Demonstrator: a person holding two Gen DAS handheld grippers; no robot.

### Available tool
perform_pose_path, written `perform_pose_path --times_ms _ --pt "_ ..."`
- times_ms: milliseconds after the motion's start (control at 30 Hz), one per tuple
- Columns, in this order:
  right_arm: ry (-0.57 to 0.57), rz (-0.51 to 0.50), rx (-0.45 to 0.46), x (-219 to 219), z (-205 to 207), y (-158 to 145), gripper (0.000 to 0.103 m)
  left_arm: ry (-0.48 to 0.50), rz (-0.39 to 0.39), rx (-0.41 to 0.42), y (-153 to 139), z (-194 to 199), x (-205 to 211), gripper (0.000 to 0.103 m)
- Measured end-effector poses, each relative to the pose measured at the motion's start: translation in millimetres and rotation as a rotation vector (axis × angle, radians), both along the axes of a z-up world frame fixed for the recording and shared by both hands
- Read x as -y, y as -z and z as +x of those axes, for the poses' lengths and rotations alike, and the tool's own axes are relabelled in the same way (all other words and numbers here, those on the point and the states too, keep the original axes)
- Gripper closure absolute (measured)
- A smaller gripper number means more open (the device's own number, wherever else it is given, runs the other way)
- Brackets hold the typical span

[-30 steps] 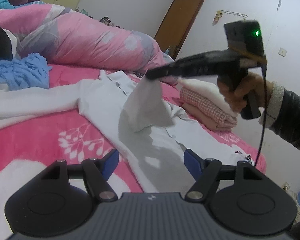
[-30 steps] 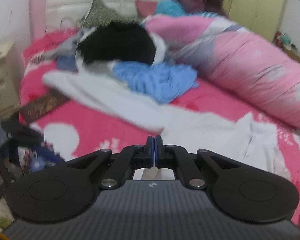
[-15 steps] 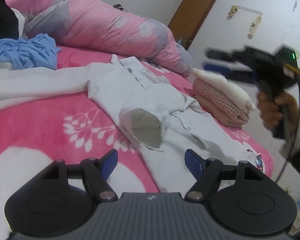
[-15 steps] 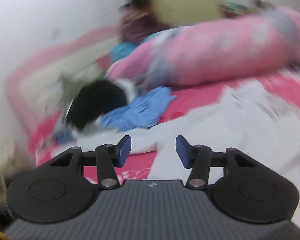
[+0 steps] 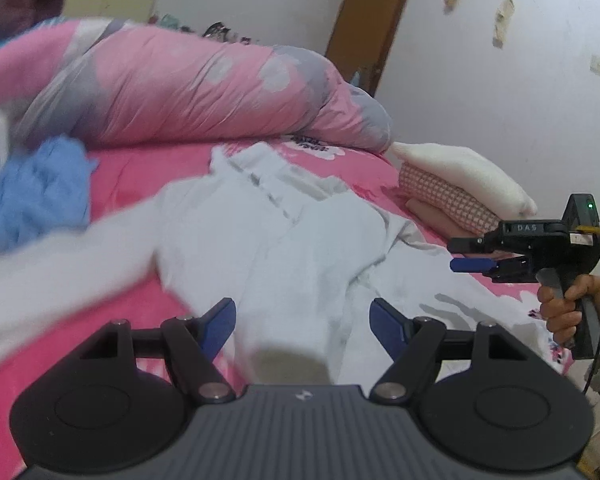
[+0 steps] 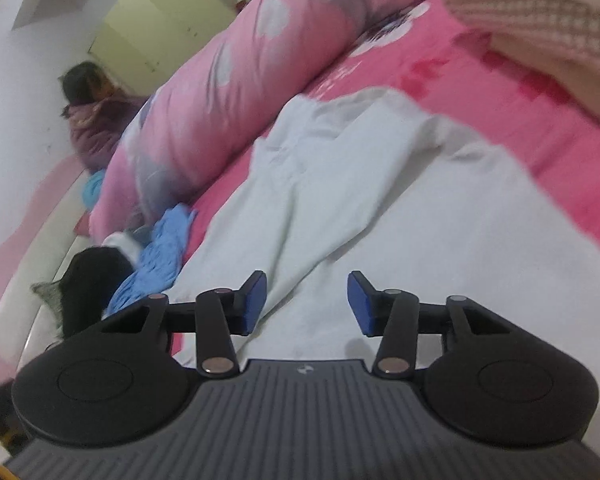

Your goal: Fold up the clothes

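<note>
White shirt (image 5: 284,240) lies spread on bed (image 5: 148,164), both tools spread apart, empty

The shirt (image 5: 300,240) is plain white on a hot-pink bedsheet (image 5: 140,168) printed with white motifs. The quilt (image 5: 188,92) is pink with grey and white patches; the crumpled garment (image 5: 32,196) is light blue, and one folded piece (image 5: 444,196) is pink-and-white checked.

left hand-held gripper (image 5: 302,326): jaws wide apart, empty | right hand-held gripper (image 6: 306,302): jaws apart, empty, gripped by a hand (image 5: 568,304) at far right
</note>
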State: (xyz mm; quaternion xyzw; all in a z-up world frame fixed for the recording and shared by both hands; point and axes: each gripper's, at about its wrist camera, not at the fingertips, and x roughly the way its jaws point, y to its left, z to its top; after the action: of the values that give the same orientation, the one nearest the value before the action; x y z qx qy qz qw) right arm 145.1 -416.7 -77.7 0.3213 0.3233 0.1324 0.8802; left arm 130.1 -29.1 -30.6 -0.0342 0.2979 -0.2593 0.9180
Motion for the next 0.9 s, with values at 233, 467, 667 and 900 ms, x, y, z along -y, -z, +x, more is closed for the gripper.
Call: perform_pose_path --times_ms 233,467,667,900 --pt "0.050 -0.392 0.122 22.9 42.7 -5.3 0.063 0.081 0.149 0.046 -32.2 86.8 71.1 0.028" --pt "-0.226 -0.949 0.238 4.9 92.7 14.8 0.063 0.127 0.237 0.020 -25.1 173.1 139.6 0.028" --pt "-0.262 -1.007 0.190 9.7 131.8 44.1 0.094 0.135 0.254 -0.063 12.3 244.9 193.3 0.032" --pt "-0.122 -0.746 0.135 52.2 136.3 54.2 0.097 0.060 0.104 -0.170 35.4 316.5 203.8 0.032"
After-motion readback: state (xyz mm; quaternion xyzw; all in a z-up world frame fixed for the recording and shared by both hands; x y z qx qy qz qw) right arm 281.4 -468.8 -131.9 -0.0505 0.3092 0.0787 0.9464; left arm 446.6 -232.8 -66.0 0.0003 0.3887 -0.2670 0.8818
